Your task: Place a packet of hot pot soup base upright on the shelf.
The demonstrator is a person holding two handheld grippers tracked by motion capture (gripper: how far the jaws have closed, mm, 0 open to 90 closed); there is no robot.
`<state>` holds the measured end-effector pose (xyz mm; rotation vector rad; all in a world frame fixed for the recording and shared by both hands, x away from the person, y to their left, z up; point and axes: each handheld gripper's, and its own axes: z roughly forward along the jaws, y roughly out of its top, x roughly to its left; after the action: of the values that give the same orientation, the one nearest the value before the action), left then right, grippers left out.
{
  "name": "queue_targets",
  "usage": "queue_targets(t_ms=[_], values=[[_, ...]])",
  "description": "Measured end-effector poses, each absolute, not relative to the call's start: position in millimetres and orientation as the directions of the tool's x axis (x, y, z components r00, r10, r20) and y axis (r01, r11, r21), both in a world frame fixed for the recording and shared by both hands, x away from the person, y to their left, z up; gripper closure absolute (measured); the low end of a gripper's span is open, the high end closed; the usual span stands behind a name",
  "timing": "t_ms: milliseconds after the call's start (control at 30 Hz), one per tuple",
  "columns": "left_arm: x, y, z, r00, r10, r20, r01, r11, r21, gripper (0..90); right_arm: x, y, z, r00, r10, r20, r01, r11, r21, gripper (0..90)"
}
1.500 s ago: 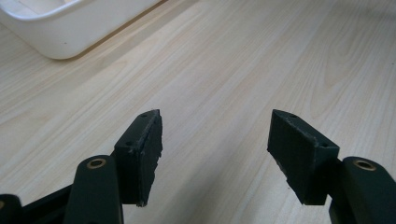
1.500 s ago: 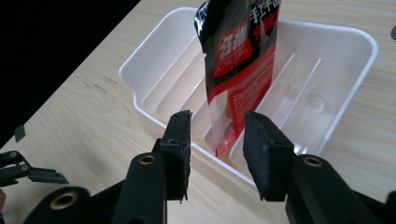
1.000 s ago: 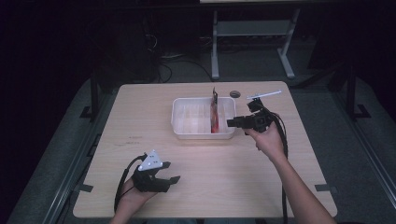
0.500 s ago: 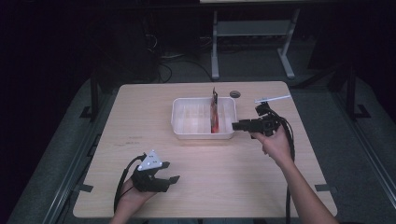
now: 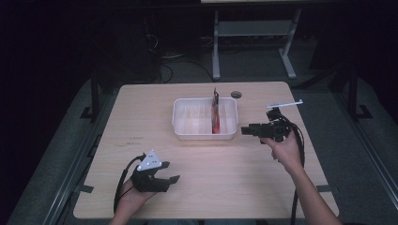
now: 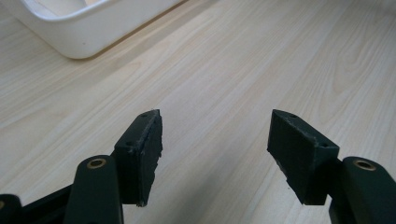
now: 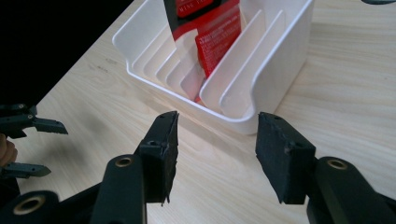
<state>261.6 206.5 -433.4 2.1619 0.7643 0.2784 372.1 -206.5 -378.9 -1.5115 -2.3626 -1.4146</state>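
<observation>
We take this for a lab or recording room rather than a home. A plain light-wood table (image 5: 206, 187) stands alone on grey floor mats (image 5: 61, 154), with the surroundings dark and the light falling on the tabletop. Behind it we see the metal legs of a stand or bench (image 5: 253, 47) and loose cables (image 5: 173, 65) lying on the floor. A person sits at the table holding an instrumented, cabled tool in each hand, and the bare surface carries just a white slotted tray (image 5: 183, 123), laid out as for a test.
</observation>
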Motion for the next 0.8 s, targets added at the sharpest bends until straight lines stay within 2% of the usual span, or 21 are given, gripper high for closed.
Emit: queue_targets(t_ms=[800], values=[[261.6, 207.4, -431.6, 0.789, 0.612, -0.050, 0.425, -0.486, 0.764, 35.1, 352.1, -237.8, -399.1, -0.506, 0.733, 0.455, 0.746, 0.107, 0.657, 45.2]])
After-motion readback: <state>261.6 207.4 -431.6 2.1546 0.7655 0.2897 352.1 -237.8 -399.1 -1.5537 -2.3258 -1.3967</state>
